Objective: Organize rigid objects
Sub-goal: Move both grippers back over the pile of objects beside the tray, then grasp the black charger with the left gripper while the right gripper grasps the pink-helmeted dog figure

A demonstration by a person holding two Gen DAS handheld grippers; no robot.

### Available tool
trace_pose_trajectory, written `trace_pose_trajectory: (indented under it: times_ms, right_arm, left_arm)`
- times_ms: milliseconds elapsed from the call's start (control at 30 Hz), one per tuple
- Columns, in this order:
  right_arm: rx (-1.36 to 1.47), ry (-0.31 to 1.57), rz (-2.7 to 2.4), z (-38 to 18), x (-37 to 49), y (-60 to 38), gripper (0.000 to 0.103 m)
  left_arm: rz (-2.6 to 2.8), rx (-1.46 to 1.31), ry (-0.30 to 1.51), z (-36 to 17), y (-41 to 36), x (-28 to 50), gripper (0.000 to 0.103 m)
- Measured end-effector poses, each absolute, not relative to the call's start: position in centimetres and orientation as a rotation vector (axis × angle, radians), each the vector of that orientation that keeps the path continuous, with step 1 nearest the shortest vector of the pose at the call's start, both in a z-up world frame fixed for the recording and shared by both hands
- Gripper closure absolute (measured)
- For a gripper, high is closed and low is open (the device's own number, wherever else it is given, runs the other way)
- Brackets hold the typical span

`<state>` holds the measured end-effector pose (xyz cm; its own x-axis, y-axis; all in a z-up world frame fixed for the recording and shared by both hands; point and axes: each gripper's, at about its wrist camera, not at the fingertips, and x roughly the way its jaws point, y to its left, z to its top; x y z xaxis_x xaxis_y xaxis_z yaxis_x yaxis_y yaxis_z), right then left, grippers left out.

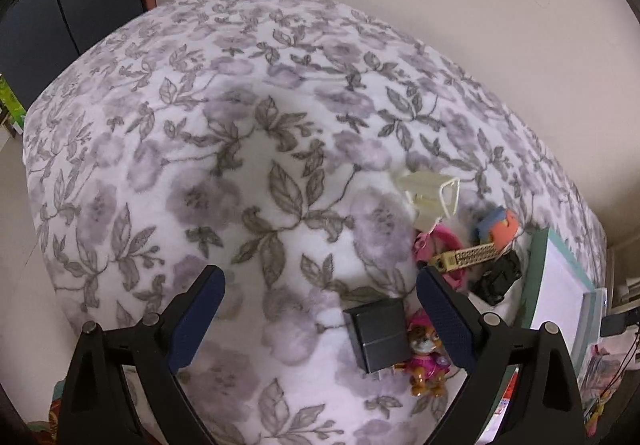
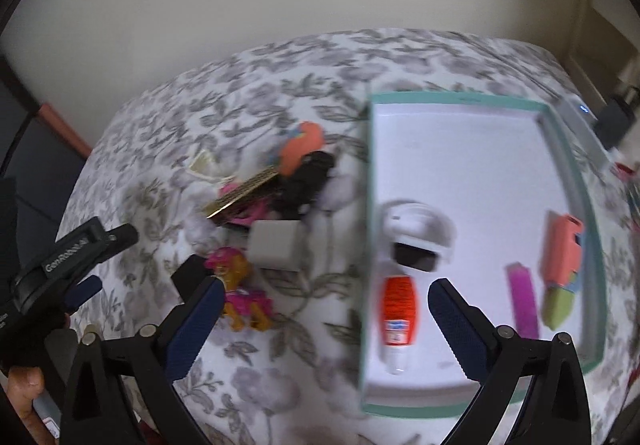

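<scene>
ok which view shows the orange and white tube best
The right wrist view: the orange and white tube lies in full inside the teal-rimmed box, just beyond the open right gripper, slightly blurred. The left wrist view shows only that box's edge at the right; the tube is hidden there.

A bed (image 1: 240, 149) under a white blanket printed with grey leaves and mauve flowers carries everything. At about three o'clock in the left wrist view lies a heap: a cream plastic piece (image 1: 430, 197), a perforated tan strip (image 1: 468, 256), a black toy (image 1: 498, 277), a grey box (image 1: 378, 337) and a pink toy pup (image 1: 426, 355). At three o'clock in the right wrist view a teal-rimmed white tray (image 2: 460, 99) rests on the blanket.
</scene>
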<state>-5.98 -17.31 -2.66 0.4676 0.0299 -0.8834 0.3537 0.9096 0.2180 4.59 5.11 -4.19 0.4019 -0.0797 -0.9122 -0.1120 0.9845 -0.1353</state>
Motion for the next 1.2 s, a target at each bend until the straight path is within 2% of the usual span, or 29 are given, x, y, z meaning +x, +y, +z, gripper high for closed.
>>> trace_pose_trajectory:
  times_ms: [367,767,1200]
  right_arm:
    - [0.262,1.163,-0.11,-6.2,-2.6,-13.3,0.0]
    - [0.249,1.242,-0.086,-9.4,-1.6,-12.3,0.0]
    - [0.207,1.255,-0.094,-10.3,-1.1,-11.6,0.003]
  left_arm:
    - [-0.022,-0.154,1.323,-7.6,4.1,5.1,0.006]
    - [-0.063,-0.127,1.398,-9.6,2.4,5.9,0.006]
    - [-0.01,0.0,1.459,-12.2,0.3,6.1,0.006]
